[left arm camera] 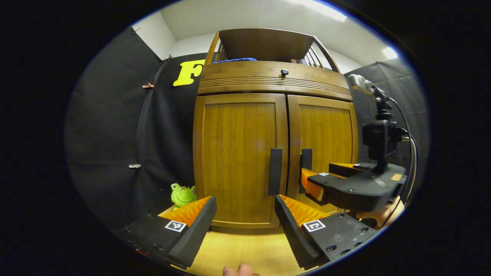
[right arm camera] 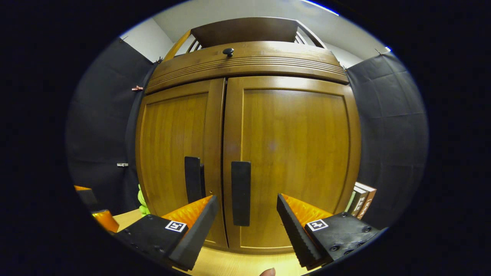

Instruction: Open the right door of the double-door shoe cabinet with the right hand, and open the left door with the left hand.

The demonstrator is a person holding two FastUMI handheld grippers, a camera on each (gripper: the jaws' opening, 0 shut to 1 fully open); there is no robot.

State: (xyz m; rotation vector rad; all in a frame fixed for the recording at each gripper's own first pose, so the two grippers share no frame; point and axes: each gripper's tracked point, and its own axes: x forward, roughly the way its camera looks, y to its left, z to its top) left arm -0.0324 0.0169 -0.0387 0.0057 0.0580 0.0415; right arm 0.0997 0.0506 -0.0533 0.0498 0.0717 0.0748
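Right gripper view: we hold right gripper spread before right handle | left gripper spread, facing left handle | doors closed

Both doors of the shoe cabinet look closed, left door and right door meeting flush in the middle, each with a dark vertical handle. The left gripper has its fingers spread wide, short of the left handle and holding nothing. The right gripper sits close to the right handle, maybe touching it, hard to tell. A green frog plush sits beside the cabinet on the desk.
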